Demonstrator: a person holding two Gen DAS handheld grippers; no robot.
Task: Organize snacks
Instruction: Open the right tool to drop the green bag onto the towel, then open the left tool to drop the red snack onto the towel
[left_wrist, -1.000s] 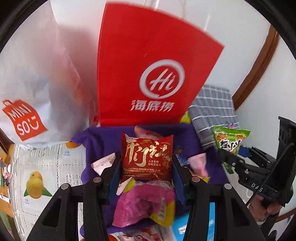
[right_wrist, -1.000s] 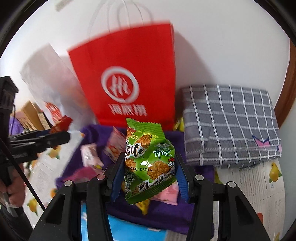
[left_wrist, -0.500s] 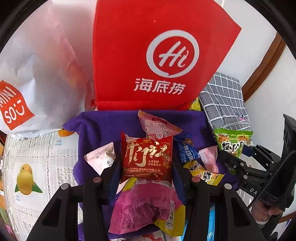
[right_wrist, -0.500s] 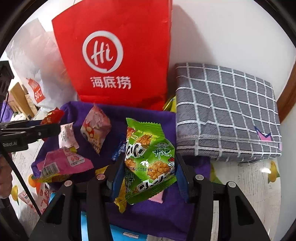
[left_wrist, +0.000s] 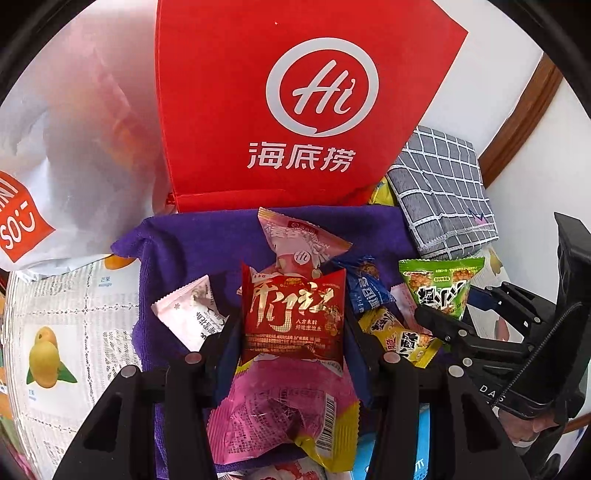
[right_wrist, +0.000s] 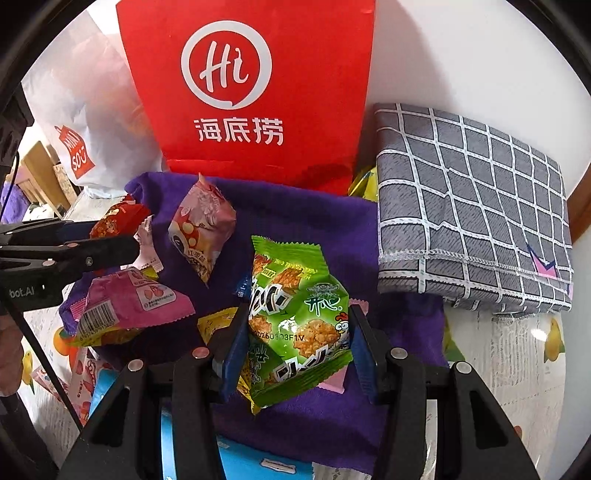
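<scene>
Left of the red bag (left_wrist: 291, 107): white bag (left_wrist: 66, 177). In front of the red bag: purple cloth (left_wrist: 207, 240), bare near its back edge. Above the cloth: left gripper (left_wrist: 291, 332) squeezing red snack (left_wrist: 293, 317), right gripper (right_wrist: 295, 343) squeezing green snack (right_wrist: 299, 325). Right of the red bag: checked cloth (right_wrist: 472, 206).

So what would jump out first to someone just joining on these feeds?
The tall red paper bag standing behind the purple cloth. Next, each gripper holds a snack: the left gripper a red packet, the right gripper a green packet, above loose snacks on the cloth.
</scene>
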